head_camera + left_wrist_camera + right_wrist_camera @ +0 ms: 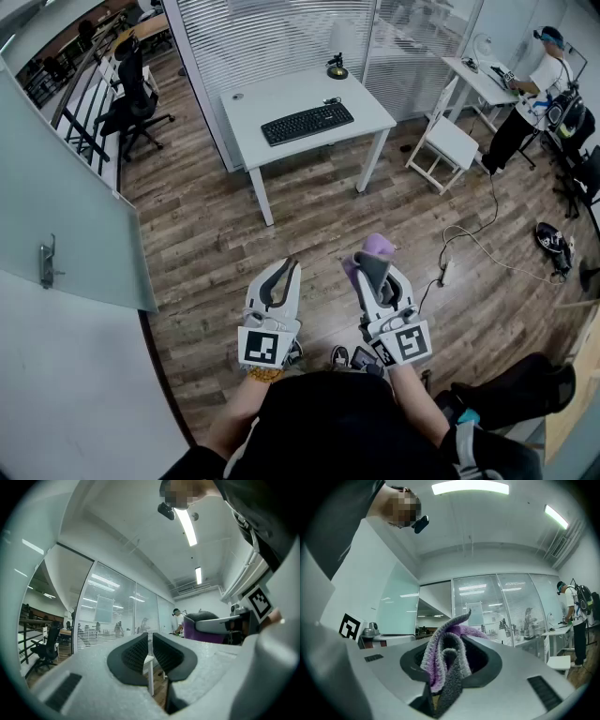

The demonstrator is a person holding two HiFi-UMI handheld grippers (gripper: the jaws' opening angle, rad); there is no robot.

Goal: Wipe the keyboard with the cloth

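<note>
Left tongs (287, 270) are clenched on nothing, pads together. Right tongs (367, 267) grasp the one cloth (379, 247), a folded purple-and-grey towel bunched past their tips. Both hover above the wood floor (234, 234), well apart from the single black keyboard (307, 123). It lies on the white surface (272, 98), its long axis running left-right at a slight slant.

Purple cloth (379, 246) (bunched in jaws); keyboard (307, 123) on desk (272, 97).
</note>
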